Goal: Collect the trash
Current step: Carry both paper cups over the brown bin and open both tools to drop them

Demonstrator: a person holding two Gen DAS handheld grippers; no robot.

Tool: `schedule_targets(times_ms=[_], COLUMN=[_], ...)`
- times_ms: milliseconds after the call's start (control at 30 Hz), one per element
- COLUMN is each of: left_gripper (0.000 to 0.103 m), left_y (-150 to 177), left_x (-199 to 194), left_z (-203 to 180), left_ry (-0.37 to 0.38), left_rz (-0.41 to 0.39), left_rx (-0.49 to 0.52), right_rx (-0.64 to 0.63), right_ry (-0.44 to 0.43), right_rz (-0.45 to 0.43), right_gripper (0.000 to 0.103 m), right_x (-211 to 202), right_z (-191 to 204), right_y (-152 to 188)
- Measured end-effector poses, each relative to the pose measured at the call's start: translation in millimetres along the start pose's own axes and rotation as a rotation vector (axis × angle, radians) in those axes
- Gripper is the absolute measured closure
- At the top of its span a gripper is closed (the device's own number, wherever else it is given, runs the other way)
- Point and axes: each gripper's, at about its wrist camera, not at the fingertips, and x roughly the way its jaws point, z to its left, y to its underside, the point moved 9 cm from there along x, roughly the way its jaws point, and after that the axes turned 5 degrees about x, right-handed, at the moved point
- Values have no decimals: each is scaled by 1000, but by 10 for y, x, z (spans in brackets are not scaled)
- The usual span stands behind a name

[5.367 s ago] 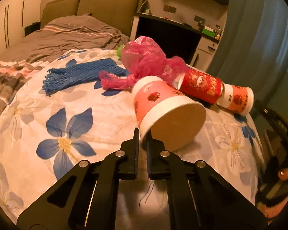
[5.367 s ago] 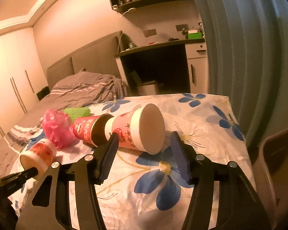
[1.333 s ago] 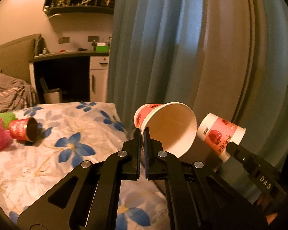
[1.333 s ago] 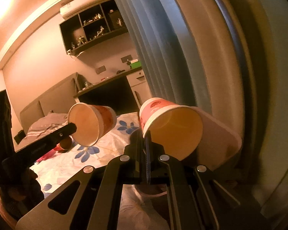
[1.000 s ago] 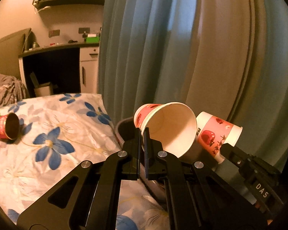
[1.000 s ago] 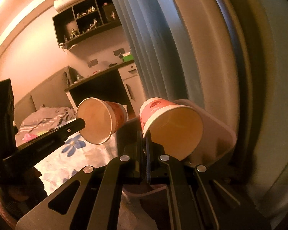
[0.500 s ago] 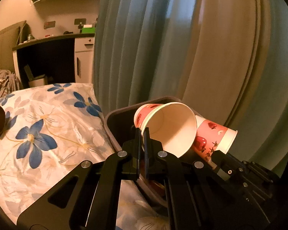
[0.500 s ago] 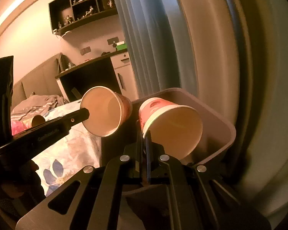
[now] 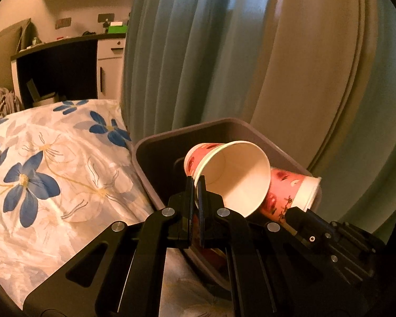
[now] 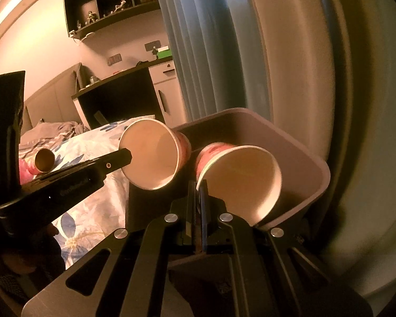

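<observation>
My left gripper (image 9: 196, 185) is shut on the rim of a pink paper cup (image 9: 232, 177), held tilted over the open grey trash bin (image 9: 155, 163). My right gripper (image 10: 198, 189) is shut on the rim of a second pink paper cup (image 10: 240, 182), also over the bin (image 10: 311, 158). In the left wrist view the right gripper's cup (image 9: 290, 192) sits just right of mine. In the right wrist view the left gripper's cup (image 10: 153, 155) hangs just left, at the bin's near edge. Both cups are empty, mouths toward the cameras.
The bin stands between the flowered bedspread (image 9: 52, 163) and a blue curtain (image 9: 187, 52). A red cup (image 10: 43, 161) and pink bag (image 10: 25, 170) lie on the bed. A dark desk (image 10: 118, 97) stands behind.
Both grippers have swung from the bed toward the curtain and lowered. The bin has come into view and both cups are now over its opening, closer together.
</observation>
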Motion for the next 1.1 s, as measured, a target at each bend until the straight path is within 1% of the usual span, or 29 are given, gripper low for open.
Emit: schedule_targets(times_ms=[333,400,500,567,600,633,667,700,767,800,833,867,933,967,1033,1100], left_gripper=[100,95,82,65,61,52,44,41,34,31,24,21,16,14,10,8], left_y=[60,65,70,71,69,70,70,71,79,84,97,108,134,149,196,235], left_x=[61,71,61,36,21,-1,-20,-53,-107,-136,-184,-228,-339,-384,-522,-634], left_z=[-17,0,30,47,56,77,96,124,165,189,234,276,380,424,550,644], left_ry=[18,24,19,17,15,8,2,-3,-17,-30,-53,-71,-106,-126,-184,-230], left_rz=[16,20,20,13,8,2,-3,-9,-14,-16,-21,-25,-36,-38,-44,-50], left_rx=[-1,-9,-14,-19,-22,-28,-32,-41,-47,-47,-48,-53,-67,-72,-82,-89], right_rx=[-6,-6,-5,-4,-1,0,1,3,6,10,15,23,32,35,39,38], right_ry=[0,-1,-1,0,-2,-3,-3,-3,-2,-1,0,1,4,5,7,8], right_rz=[14,15,16,15,13,10,6,-5,-14,-21,-29,-39,-52,-62,-86,-113], right_gripper=[99,99,99,96,90,80,74,69,68,64,59,56,47,45,33,25], right_x=[32,35,33,31,24,14,1,-26,-56,-81,-108,-140,-191,-222,-303,-374], right_z=[-7,-4,-7,-9,-5,3,5,12,12,7,4,0,-16,-12,18,58], right_y=[1,7,3,0,-3,3,2,-6,-2,-2,-5,-7,-5,-6,-9,-20])
